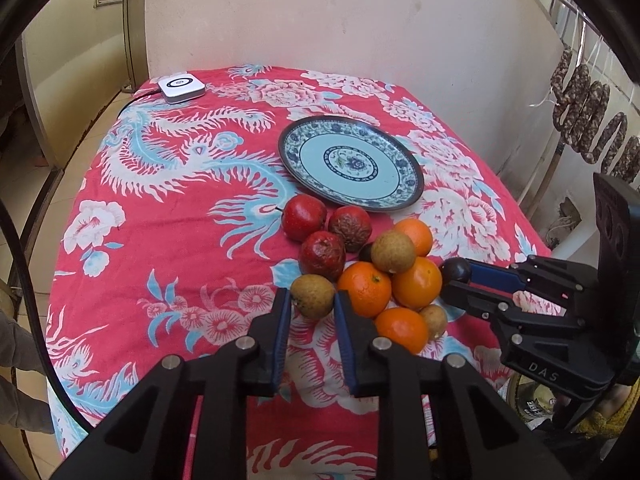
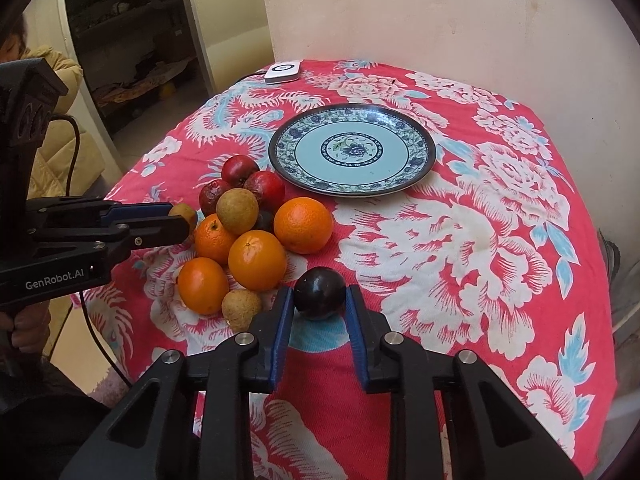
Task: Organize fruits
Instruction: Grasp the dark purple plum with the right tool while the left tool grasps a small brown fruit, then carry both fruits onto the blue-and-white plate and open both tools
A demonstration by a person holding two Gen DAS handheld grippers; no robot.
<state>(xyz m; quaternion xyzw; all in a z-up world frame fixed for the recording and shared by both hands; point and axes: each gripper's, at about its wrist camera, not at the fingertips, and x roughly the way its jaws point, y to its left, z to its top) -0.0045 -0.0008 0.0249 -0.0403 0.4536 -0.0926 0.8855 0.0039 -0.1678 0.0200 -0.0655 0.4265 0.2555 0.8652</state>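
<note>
A pile of fruit lies on the red floral tablecloth [image 1: 168, 240]: several oranges [image 1: 365, 289], red wrinkled fruits [image 1: 322, 255] and brown round fruits [image 1: 393, 251]. An empty blue-patterned plate [image 1: 352, 162] sits behind the pile; it also shows in the right wrist view [image 2: 352, 150]. My left gripper [image 1: 311, 300] is shut on a brown fruit [image 1: 312, 296] at the pile's near left. My right gripper [image 2: 320, 298] is shut on a dark plum [image 2: 320, 293] at the pile's right; it also shows in the left wrist view [image 1: 454, 276].
A white square device [image 1: 182, 87] with a cable sits at the table's far left corner. A wall stands behind the table. Sausages [image 1: 588, 120] hang at the right. A person in a beige coat [image 2: 60, 128] is at the left.
</note>
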